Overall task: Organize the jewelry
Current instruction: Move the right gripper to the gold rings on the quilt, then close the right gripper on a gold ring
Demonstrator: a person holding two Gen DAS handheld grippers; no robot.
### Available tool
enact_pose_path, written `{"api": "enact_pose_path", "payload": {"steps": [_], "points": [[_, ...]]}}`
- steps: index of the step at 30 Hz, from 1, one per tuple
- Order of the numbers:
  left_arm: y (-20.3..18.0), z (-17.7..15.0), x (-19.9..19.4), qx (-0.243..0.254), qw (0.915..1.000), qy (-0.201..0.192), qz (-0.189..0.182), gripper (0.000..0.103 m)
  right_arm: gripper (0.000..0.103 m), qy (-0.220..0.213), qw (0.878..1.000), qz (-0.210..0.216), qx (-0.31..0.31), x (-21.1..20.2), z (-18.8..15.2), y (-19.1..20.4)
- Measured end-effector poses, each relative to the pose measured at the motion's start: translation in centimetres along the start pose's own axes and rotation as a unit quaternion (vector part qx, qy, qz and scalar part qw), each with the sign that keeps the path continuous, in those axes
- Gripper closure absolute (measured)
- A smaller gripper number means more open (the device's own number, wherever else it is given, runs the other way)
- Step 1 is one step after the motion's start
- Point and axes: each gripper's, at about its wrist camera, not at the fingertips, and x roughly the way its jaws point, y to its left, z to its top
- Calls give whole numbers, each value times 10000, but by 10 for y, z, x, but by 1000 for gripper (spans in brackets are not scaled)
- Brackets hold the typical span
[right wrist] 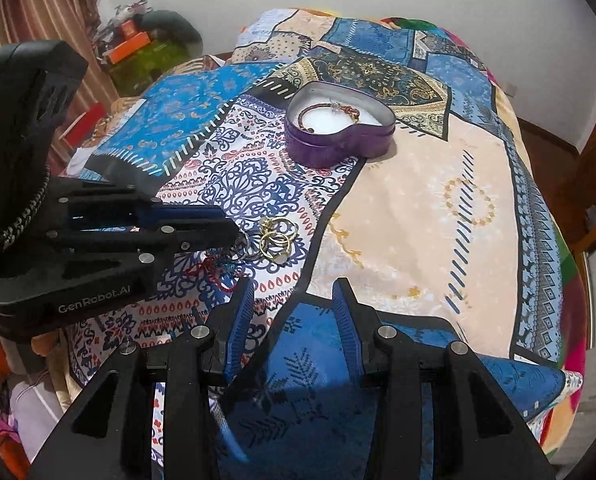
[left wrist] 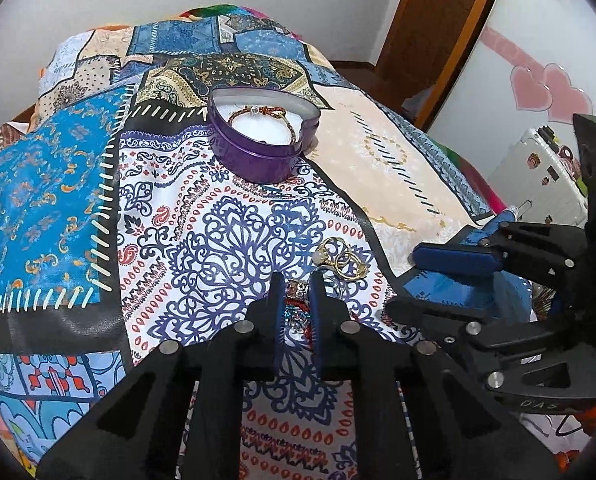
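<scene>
Left hand-held gripper point(right wrist: 234, 236) body reads "GenRobot.AI"; right hand-held gripper point(left wrist: 411, 258), "DAS".

Heart-shaped tin point(left wrist: 264, 148) on the bedspread point(left wrist: 58, 184), bracelet point(left wrist: 266, 114) inside it, loose rings point(left wrist: 343, 260) nearer the cameras, beaded jewelry point(left wrist: 297, 300) just before them, between the left gripper's point(left wrist: 296, 280) fingers.

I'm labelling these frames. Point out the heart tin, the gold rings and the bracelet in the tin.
Heart tin point(left wrist: 258, 160): left wrist view, purple side wall.
Gold rings point(left wrist: 347, 261): left wrist view, middle ring's band.
Bracelet point(right wrist: 317, 109): right wrist view, its red band.
</scene>
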Motion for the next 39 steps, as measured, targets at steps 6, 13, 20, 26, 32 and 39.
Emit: {"api": "enact_pose_path", "payload": {"steps": [6,13,20,26,32,39], "points": [[8,1,-14,-150,9997,-211,28,94,66,11,10000,86,37,7,4,-1],[16,2,-33,-244,9983,-484,189,94,73,24,9999,47,-116,17,12,5],[15,0,-35,-211,9982,-513,248,94,89,42,9997,20,-226,24,15,8],[16,0,-33,-229,9981,-514,268,94,95,-4,9997,24,-235,20,12,9],[17,-1,-35,-252,9978,-535,305,94,95,-45,9998,-10,-196,17,12,9],[20,-2,-34,-303,9977,-504,322,94,93,141,9999,68,-52,21,14,6]]}}
